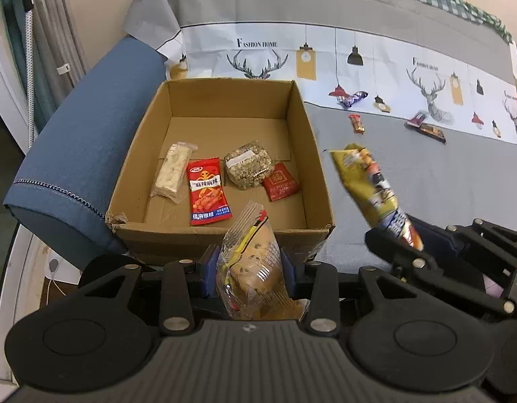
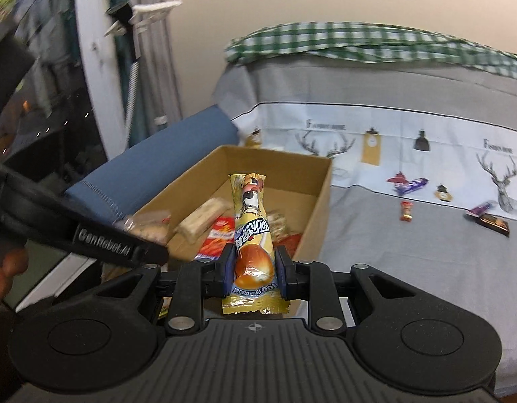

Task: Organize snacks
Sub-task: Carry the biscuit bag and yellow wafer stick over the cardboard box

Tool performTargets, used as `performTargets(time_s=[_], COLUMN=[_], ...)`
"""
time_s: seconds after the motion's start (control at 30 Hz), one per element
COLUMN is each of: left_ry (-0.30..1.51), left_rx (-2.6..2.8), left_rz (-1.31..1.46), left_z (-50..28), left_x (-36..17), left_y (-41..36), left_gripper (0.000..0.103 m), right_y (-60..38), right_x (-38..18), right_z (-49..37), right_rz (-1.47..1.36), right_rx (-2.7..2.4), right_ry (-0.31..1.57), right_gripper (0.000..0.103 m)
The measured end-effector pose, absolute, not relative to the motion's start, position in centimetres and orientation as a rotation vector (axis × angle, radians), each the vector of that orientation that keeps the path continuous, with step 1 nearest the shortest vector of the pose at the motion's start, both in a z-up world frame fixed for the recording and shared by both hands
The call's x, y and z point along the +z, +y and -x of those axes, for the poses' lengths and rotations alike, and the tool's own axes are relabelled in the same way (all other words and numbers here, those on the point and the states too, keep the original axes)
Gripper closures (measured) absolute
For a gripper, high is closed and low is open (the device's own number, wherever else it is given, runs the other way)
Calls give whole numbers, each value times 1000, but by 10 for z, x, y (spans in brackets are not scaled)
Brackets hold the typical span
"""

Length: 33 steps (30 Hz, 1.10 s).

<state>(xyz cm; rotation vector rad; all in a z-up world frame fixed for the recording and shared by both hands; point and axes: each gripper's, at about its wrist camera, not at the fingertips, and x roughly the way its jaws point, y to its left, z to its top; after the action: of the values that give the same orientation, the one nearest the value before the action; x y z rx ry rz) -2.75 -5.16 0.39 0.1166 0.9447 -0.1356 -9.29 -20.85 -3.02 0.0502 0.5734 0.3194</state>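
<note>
An open cardboard box (image 1: 312, 141) (image 2: 317, 201) sits on a grey bed cover. Inside lie a white nougat bar (image 1: 172, 173), a red spicy-strip packet (image 1: 208, 194), a seed cake (image 1: 247, 169) and a small red sachet (image 1: 280, 186). My left gripper (image 1: 250, 268) is shut on a clear-wrapped cookie packet (image 1: 253, 268), held at the box's near wall. My right gripper (image 2: 253, 268) is shut on a long yellow snack packet (image 2: 251, 235) (image 1: 372, 188), held upright just right of the box's near corner.
Loose snacks lie on the cover to the right: a purple wrapper (image 1: 352, 98), a small red candy (image 1: 356, 123) and a dark bar (image 1: 431, 131). A blue cushion (image 1: 83, 147) flanks the box on the left. Green checked cloth (image 2: 359, 43) lies at the back.
</note>
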Motion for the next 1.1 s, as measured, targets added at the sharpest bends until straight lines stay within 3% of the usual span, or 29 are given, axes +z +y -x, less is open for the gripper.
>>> performTargets(time_s=[1.1], left_ry=[932], left_rx=[-133], left_rz=[-91], left_z=[32], left_x=[2], left_y=[-40], left_gripper=[60], right_y=[-194], right_x=[-22], right_z=[105], right_rz=[14], right_rx=[328], right_ry=[543], right_gripper=[77])
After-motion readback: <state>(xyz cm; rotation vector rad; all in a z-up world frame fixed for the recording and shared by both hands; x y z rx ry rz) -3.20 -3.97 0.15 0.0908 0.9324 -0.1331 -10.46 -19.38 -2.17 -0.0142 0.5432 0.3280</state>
